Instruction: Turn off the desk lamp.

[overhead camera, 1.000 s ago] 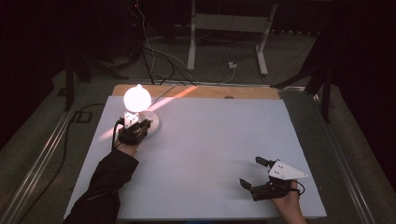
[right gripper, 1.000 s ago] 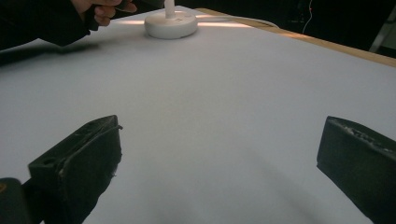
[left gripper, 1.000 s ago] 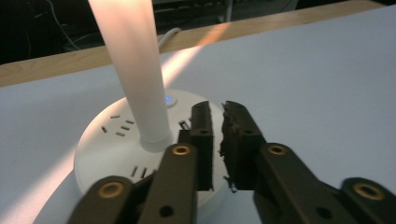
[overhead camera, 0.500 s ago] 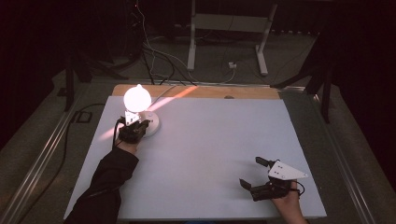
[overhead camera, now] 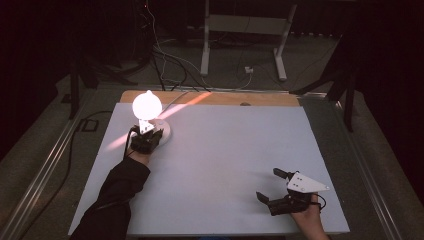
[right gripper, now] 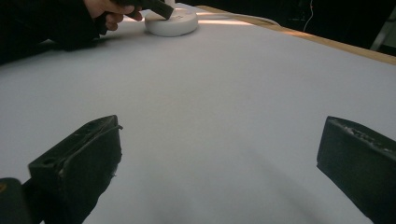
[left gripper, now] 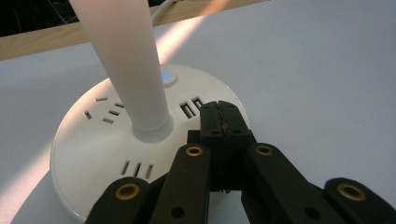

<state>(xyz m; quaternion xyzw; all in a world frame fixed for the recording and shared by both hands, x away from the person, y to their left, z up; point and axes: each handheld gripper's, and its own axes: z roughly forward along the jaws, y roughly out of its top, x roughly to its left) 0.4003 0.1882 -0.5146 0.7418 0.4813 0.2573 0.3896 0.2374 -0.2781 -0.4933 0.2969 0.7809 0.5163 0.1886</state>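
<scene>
- The left gripper [left gripper: 219,122] has its jaws pressed flat together with nothing between them. Their joined tip sits on, or just over, the round white base [left gripper: 93,154] of the lamp. Closed jaws make one blunt point, which suits poking a switch better than gripping.
- At about 11 o'clock from that tip, the small button [left gripper: 168,77] glows blue on the base, close beside the foot of the white stem [left gripper: 126,60]. The tip is short of it, next to a pair of slots. I judge the button to be the thing aimed at.
- In the high view the lamp [overhead camera: 147,106] stands lit at about 10 o'clock on the white table [overhead camera: 235,150], near the far-left corner. A cable runs off behind it over the wooden strip [overhead camera: 270,99].
- The right gripper [overhead camera: 274,186] rests at about 5 o'clock on the table, well apart from the lamp. Its jaws stand wide apart, holding nothing. It seems parked out of the way, since the job needs only one hand.
- In the right gripper view, bare table lies between those jaws, with the base far off beyond.
</scene>
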